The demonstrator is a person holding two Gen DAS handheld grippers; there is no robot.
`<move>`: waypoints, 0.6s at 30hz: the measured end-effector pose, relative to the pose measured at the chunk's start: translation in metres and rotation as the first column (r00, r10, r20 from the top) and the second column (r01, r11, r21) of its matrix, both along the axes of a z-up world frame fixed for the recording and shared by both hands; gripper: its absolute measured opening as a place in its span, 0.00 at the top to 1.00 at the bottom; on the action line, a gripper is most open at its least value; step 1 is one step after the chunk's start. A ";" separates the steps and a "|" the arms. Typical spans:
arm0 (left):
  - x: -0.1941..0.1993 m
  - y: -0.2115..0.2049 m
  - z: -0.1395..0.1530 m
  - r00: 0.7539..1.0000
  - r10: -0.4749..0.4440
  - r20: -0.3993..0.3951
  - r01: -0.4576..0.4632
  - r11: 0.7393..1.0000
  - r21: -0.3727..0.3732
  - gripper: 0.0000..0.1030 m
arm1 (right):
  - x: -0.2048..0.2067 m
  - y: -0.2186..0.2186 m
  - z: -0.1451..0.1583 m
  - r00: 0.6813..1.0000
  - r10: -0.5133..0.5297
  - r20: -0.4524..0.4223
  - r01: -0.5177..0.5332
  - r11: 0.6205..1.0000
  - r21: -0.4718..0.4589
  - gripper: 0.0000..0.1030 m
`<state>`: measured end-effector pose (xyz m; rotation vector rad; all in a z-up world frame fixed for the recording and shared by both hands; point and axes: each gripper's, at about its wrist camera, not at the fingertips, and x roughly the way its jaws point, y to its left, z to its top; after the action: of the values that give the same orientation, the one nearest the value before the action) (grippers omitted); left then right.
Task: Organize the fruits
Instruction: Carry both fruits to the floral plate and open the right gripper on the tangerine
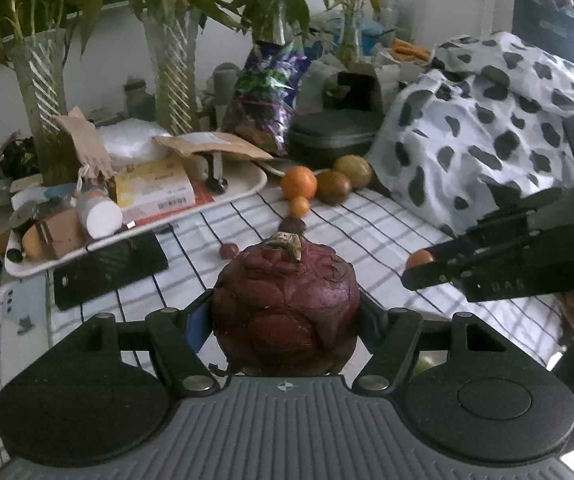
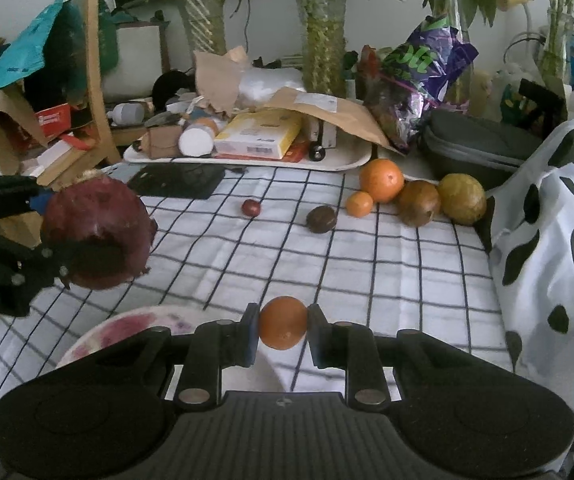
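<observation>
Left gripper (image 1: 285, 320) clamping a dragonfruit (image 1: 285, 304) in its jaws, lifting it above the checked cloth (image 2: 367, 264). Right gripper (image 2: 283, 330) pinching a small orange (image 2: 283, 328), hovering near a plate (image 2: 127, 330) at the near edge. Lying in a row by the tray (image 2: 347, 164): big orange (image 2: 381, 180), two brownish fruits, smaller ones. Leaving open cloth between.

Dark-red dragon fruit (image 1: 285, 304) and small orange (image 2: 283, 328) held aloft.
</observation>
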<state>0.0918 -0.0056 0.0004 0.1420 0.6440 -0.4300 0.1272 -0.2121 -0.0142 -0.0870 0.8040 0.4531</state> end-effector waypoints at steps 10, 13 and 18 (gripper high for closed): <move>-0.040 -0.012 -0.011 0.998 -0.028 -0.056 0.029 1.000 0.004 0.34 | -0.042 0.006 0.002 0.999 0.024 -0.024 -0.024 1.000 0.005 0.75; -0.049 -0.018 -0.016 0.996 -0.040 -0.084 0.041 0.999 0.017 0.34 | -0.052 0.008 0.001 0.999 0.031 -0.037 -0.031 1.000 0.002 0.75; -0.059 -0.025 -0.027 0.989 -0.066 -0.132 0.072 0.996 0.045 0.34 | -0.066 0.010 -0.002 0.997 0.040 -0.063 -0.040 0.999 -0.008 0.75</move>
<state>0.0330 -0.0309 -0.0264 0.1848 0.7806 -0.4932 0.0614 -0.2022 -0.0157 -0.0982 0.8677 0.4919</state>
